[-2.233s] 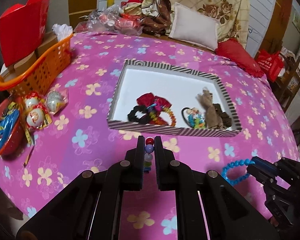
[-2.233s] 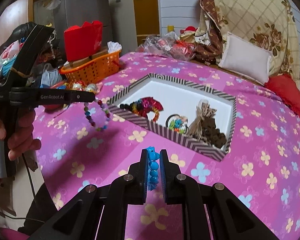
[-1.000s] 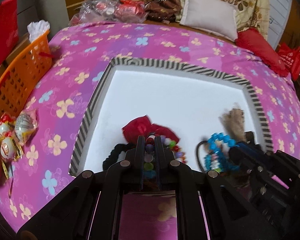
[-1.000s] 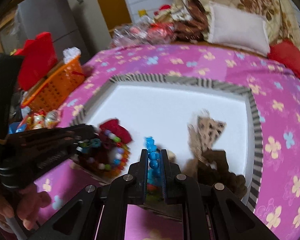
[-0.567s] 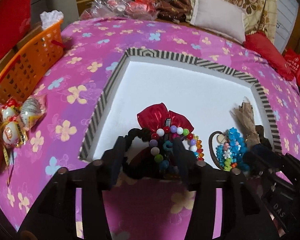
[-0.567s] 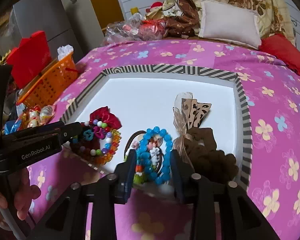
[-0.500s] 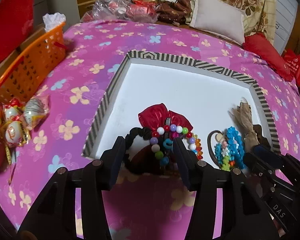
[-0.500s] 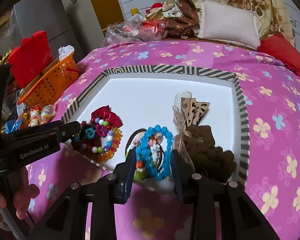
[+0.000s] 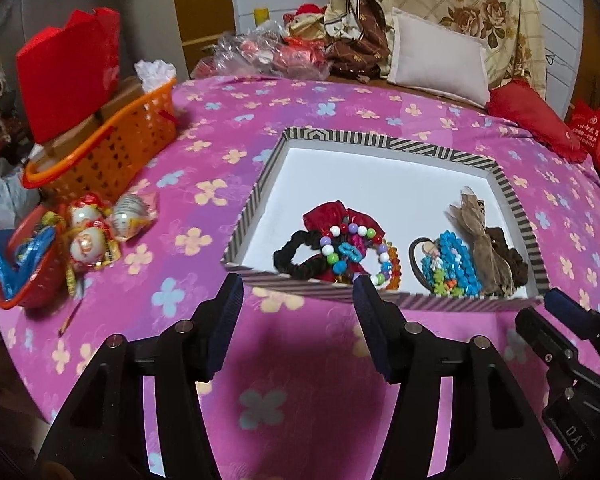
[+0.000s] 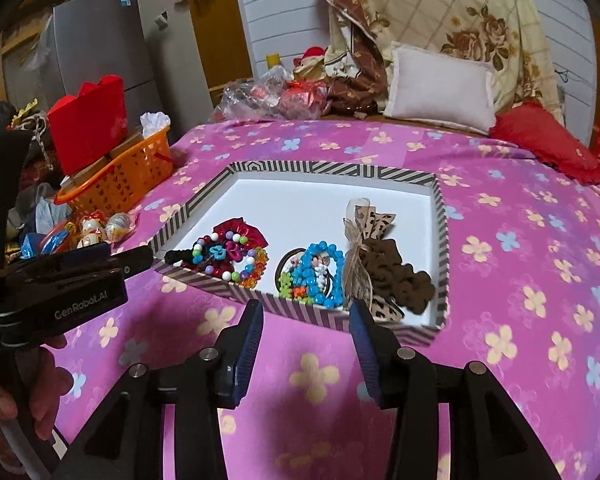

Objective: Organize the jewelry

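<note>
Inside the striped tray (image 9: 516, 216) on a pink flowered bedspread (image 9: 204, 184), a multicoloured bead bracelet (image 9: 356, 252) lies over a red bow (image 9: 324, 216) and black scrunchie (image 9: 288, 250) near the tray's front wall; a blue bead bracelet (image 9: 456, 264) rests further right along that wall, beside a brown scrunchie (image 9: 508, 256). Just short of the tray, the left claw (image 9: 298, 300) is opening with nothing between its pads. The right claw (image 10: 306, 322), also short of the front wall, is likewise opening and empty. An orange basket (image 9: 112, 144) stands well left of the tray.
</note>
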`<state>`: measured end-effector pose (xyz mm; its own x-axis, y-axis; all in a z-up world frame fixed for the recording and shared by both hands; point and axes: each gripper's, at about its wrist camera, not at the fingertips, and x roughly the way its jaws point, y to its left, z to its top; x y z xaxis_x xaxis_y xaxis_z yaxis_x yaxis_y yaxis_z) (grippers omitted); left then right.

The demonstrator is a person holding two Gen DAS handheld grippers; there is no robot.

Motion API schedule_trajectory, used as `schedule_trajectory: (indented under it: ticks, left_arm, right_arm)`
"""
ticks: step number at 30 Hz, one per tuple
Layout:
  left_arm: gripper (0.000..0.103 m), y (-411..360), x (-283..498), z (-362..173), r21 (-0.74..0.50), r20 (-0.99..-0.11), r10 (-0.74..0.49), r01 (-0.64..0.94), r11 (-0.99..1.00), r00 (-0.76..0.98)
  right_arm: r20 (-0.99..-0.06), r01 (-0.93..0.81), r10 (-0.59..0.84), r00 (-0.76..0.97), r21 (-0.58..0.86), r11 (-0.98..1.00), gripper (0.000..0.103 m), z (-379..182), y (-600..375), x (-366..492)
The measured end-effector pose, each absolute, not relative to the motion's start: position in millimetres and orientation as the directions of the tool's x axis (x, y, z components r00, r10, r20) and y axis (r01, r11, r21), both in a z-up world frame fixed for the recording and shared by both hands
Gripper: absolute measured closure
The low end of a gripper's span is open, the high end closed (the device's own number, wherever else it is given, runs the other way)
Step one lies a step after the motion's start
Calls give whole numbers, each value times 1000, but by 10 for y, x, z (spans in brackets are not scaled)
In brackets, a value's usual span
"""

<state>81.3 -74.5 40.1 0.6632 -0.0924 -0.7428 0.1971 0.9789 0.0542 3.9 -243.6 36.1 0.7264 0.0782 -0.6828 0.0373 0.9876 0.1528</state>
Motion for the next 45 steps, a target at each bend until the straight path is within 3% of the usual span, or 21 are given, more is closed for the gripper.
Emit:
schedule_trajectory:
  ticks: [34, 36, 38, 45]
  left_arm:
    - [46, -511, -82, 654, 41, -682, -96, 170, 985, 725]
    - [46, -511, -102, 663, 43, -679, -97, 171, 984, 727]
    - [46, -512, -118, 669, 47, -677, -95, 172, 984, 730]
    - [46, -516, -151, 678, 49, -675, -93, 171, 984, 732]
  right_arm:
    - [-675, 36, 87, 733, 165, 986, 56, 525, -2253, -522]
    - [-673, 34, 87, 734, 164, 986, 53, 539, -2239, -540]
    - [-664, 32, 90, 742, 168, 985, 37, 550, -2227, -565]
    - [-654, 26, 90, 751, 166, 986, 37, 603, -2195, -592]
